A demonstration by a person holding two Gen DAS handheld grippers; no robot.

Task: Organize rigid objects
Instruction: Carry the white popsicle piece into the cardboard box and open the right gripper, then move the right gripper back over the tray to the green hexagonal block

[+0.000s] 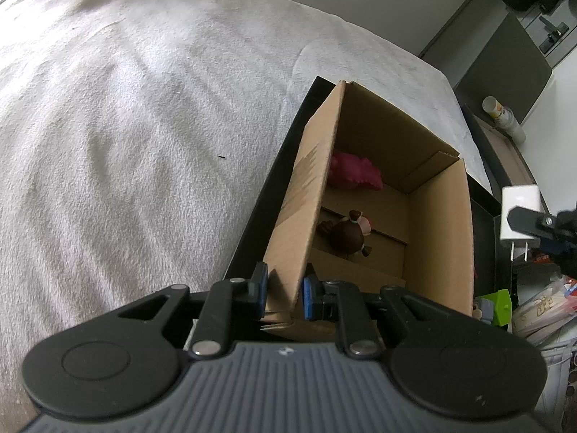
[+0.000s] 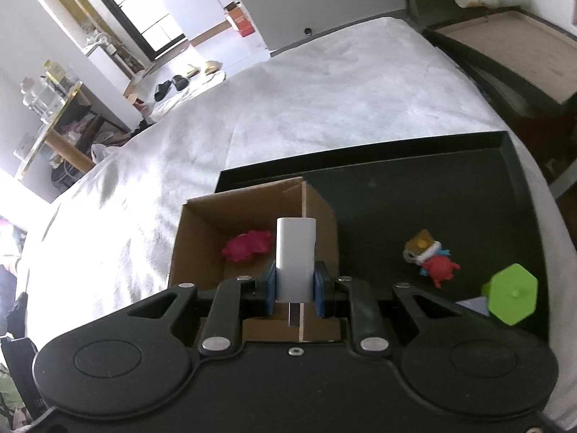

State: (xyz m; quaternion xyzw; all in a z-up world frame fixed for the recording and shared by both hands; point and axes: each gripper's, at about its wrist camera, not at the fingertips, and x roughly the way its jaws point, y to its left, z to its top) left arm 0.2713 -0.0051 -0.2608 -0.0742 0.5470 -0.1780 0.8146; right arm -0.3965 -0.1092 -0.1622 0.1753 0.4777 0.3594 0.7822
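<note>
Here we have both tools at work on one cardboard box [image 1: 378,195], which stands in a black tray [image 2: 450,187] on a bed covered with a pale blanket [image 1: 144,108]. Our left hand-held gripper [image 1: 285,297] is clenched on the box's near wall, one blue pad outside and one inside; we judge this pinch is there to steady the light box and keep its mouth open while things go in. It tips steeply downward, looking into the box from above the near rim.

Our right hand-held gripper [image 2: 295,285] is grasping a white wall charger [image 2: 295,256] by its flat sides, body pointing ahead and the metal prongs back toward the tool's body. The charger is off the tray, held in the air just in front of the pads, with the open box directly beyond and below it. This tool slopes down more gently, aimed toward the box's opening.

Inside the box already lie a pink toy [image 1: 355,173] at the far end and a brown figurine [image 1: 346,236] nearer the left tool. Off to the right tool's right, on the tray floor, a red crab-like toy [image 2: 438,265], a small brown-and-yellow toy [image 2: 420,243] just behind it, and a green hexagonal piece [image 2: 512,296] wait unsorted. In our view the charger goes in next.
</note>
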